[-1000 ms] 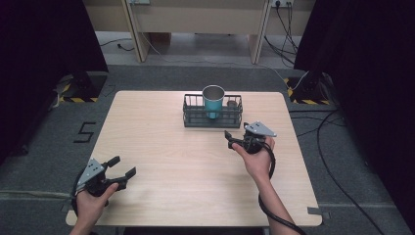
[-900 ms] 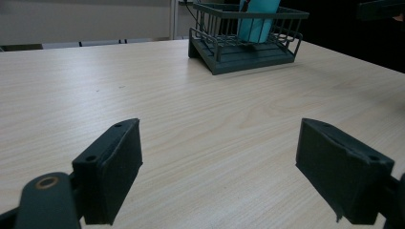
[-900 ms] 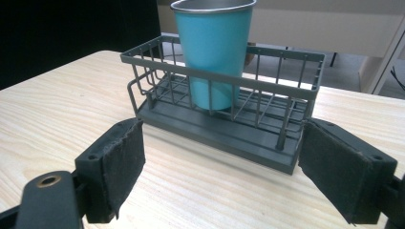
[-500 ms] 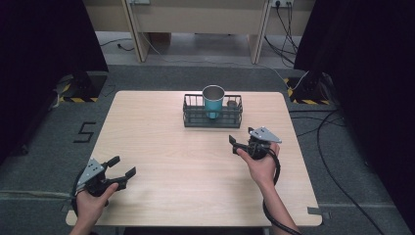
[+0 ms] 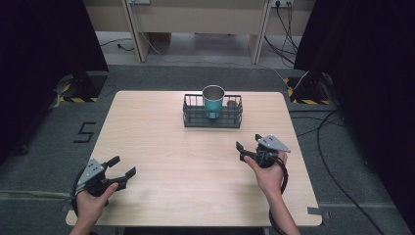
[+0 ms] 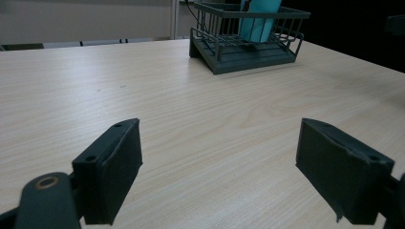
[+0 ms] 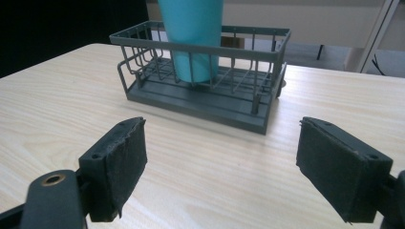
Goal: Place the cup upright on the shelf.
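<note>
A teal cup (image 5: 213,99) stands upright in the dark wire basket (image 5: 212,117) at the worktop's (image 5: 186,161) far middle. Nearer than the basket, the right tongs (image 5: 248,145) gape empty; well left, the left tongs (image 5: 122,167) gape empty too.

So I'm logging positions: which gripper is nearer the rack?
The right gripper. It sits just in front of the rack's right end, while the left gripper is back at the table's near left corner.

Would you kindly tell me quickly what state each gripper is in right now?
Left gripper: open, holding nothing, above the light wooden table.
Right gripper: open, holding nothing.
</note>
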Demonstrator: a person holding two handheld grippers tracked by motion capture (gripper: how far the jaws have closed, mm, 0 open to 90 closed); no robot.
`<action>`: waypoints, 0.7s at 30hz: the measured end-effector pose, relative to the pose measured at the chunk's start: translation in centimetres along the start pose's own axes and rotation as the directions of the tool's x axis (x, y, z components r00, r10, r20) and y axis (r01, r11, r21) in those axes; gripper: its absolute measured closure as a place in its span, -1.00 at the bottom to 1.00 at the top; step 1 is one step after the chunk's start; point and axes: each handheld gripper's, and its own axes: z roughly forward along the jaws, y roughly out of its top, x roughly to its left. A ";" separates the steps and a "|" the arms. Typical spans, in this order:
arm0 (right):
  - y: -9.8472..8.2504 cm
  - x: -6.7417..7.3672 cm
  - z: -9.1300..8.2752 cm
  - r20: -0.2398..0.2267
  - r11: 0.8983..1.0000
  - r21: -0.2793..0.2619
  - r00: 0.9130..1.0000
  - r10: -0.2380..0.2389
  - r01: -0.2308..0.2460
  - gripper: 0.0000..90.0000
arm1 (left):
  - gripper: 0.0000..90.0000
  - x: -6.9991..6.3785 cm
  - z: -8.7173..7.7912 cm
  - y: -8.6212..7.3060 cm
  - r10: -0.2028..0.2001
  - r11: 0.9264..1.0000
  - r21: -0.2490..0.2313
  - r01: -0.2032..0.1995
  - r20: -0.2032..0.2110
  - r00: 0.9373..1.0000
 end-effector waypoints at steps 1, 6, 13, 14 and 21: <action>-0.1 0.0 -0.2 0.001 1.000 -0.001 1.000 0.005 -0.005 -0.59 | -0.66 0.0 0.0 0.0 0.000 1.000 0.000 0.000 0.000 1.000; -0.8 -0.4 -1.2 0.013 1.000 -0.004 1.000 0.017 -0.017 -0.58 | -0.66 0.0 0.0 0.0 0.000 1.000 0.000 0.000 -0.001 1.000; -2.1 -1.1 -2.7 0.039 0.999 0.002 0.999 0.035 -0.035 -0.56 | -0.66 0.0 0.0 0.0 0.001 1.000 0.000 -0.001 -0.002 1.000; -2.4 -1.2 -2.9 0.041 0.999 0.002 0.998 0.038 -0.039 -0.56 | -0.66 0.0 0.0 0.0 0.002 1.000 0.001 -0.002 -0.002 1.000; -3.6 -1.5 -4.1 0.064 0.999 -0.003 0.997 0.046 -0.046 -0.54 | -0.66 0.0 0.0 0.0 0.001 1.000 0.002 -0.001 -0.005 1.000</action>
